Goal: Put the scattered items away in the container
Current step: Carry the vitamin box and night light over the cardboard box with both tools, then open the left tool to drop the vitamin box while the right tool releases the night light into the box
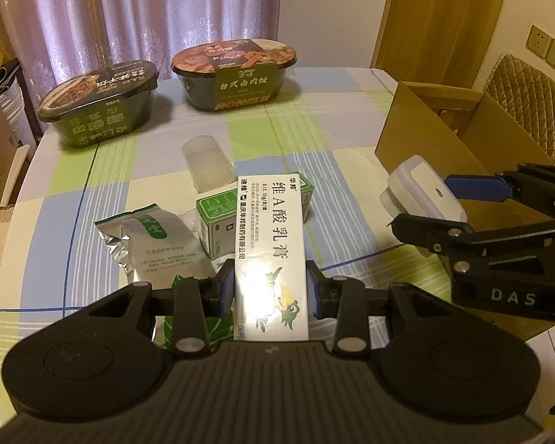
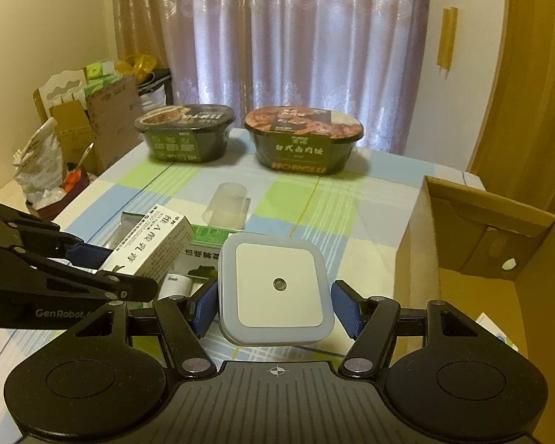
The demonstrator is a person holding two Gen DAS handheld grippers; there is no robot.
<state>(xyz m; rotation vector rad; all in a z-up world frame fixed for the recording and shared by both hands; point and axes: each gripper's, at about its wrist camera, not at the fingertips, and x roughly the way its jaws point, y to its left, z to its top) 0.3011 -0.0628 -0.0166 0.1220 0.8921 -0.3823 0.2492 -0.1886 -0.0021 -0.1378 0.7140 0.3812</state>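
checked tablecloth (image 1: pixel 74 199) left of the cardboard box (image 2: pixel 477 244): left gripper (image 1: pixel 271 288) clamps the ointment carton (image 1: pixel 272 236), right gripper (image 2: pixel 275 305) pinches the night light (image 2: pixel 277 288), both lifted for boxing.

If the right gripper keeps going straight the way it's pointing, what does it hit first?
Probably the clear plastic cup lying on the table, straight beyond the white night light the right gripper holds. Depth is unclear; it may pass above.

White carton (image 1: pixel 271 255) with black lettering and green bird, pale square night light (image 2: pixel 277 290), brown cardboard box (image 2: pixel 473 259), tablecloth (image 1: pixel 314 140) checked green, blue and cream, black bowls (image 2: pixel 302 140), silver pouch (image 1: pixel 148 236), lilac curtain (image 2: pixel 307 48)
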